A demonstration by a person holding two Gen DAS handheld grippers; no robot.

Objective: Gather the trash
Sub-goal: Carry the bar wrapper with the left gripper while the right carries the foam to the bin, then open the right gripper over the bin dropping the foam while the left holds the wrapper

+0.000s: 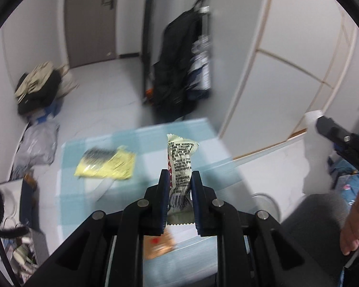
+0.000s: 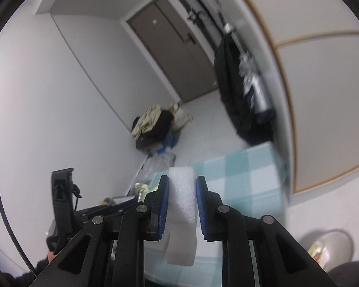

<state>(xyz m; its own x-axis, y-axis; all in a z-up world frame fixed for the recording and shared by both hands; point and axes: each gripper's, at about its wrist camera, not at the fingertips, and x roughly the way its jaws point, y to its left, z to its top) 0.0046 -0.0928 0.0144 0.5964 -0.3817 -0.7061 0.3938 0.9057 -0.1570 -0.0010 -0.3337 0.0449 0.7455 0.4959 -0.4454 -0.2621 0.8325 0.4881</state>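
Both tools carry trash above the bench (image 1: 88, 201).
Left tool (image 1: 179, 179) clamps a wrapper (image 1: 180, 165); right tool (image 2: 182, 184) clamps a foam strip (image 2: 182, 205).

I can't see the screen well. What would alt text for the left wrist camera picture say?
The left gripper holds a pale printed snack wrapper upright between its jaws, above a table with a blue-checked cloth. A yellow wrapper lies on the cloth, and a dark coat hangs by a white door beyond; the picture is blurred.

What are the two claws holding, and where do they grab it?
Left claw pinches a wrapper near its lower end. Right claw squeezes a foam strip near its top.
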